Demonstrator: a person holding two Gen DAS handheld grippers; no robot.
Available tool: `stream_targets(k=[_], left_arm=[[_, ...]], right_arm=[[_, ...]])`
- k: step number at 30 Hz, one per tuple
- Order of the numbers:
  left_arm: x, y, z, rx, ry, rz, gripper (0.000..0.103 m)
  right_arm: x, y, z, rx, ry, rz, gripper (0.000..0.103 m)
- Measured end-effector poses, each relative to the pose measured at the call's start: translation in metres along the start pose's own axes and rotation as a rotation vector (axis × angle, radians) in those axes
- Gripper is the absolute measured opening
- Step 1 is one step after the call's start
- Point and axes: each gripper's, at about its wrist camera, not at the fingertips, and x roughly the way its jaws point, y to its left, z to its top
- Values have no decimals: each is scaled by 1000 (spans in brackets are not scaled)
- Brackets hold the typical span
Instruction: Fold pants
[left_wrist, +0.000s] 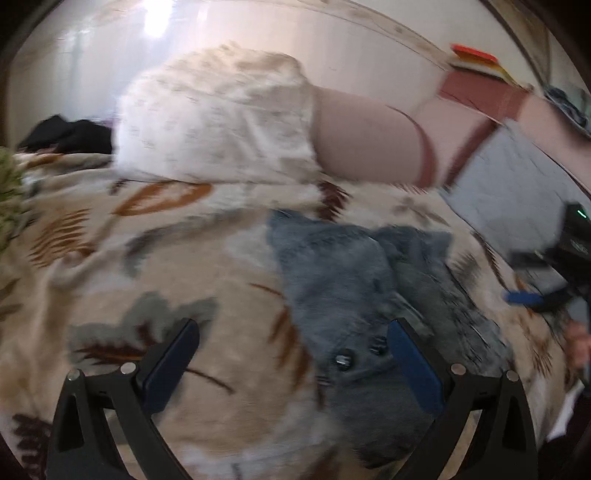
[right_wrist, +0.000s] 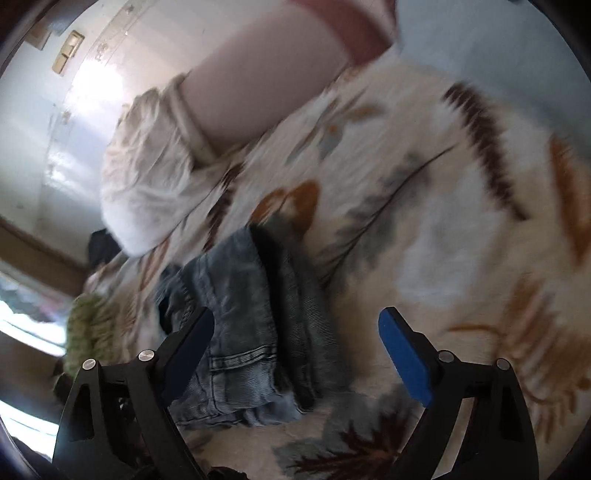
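Note:
Blue-grey denim pants (left_wrist: 354, 280) lie bunched on a leaf-patterned blanket (left_wrist: 192, 266), waistband and metal buttons toward me. My left gripper (left_wrist: 293, 332) hangs open just above that waistband; the right finger sits over the denim, the left finger over blanket. In the right wrist view the pants (right_wrist: 243, 302) lie folded in a thick strip on the blanket (right_wrist: 424, 229). My right gripper (right_wrist: 297, 319) is open above their near end, with denim under its left finger and nothing pinched. The right gripper (left_wrist: 554, 280) also shows at the left wrist view's right edge.
A white patterned pillow (left_wrist: 218, 118) and a pink cushion (left_wrist: 369, 140) lie at the bed's far side against a pale wall. A dark garment (left_wrist: 70, 134) lies at the far left, and something green and knitted (right_wrist: 88, 332) sits left of the pants. Grey mattress (left_wrist: 517, 177) shows at right.

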Motion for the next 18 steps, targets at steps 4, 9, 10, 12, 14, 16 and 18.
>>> stream_targets(k=[4,9,10,12,14,16,18], left_arm=[[16,2,2,-12,72,-57,103],[35,11,8,-74,153,-138,103],[37,11,9,-84,159,-149,103],[43,11,10,-94,173,-159,103],[48,11,10,-103,182,-166,103],[51,10,10,-117,189,-179,103],[53,6,9,-123,194,-195,103]], right_arm=[[17,1,14,-1,21,-2,91],[39,-2,18,-4,77,-1,87],[44,-1,18,-12,87,-9,87],[51,0,18,-14,105,-8,86],[55,0,17,-15,113,-13,86],[62,1,16,-13,134,-9,86],[68,-2,14,-8,157,-18,86]])
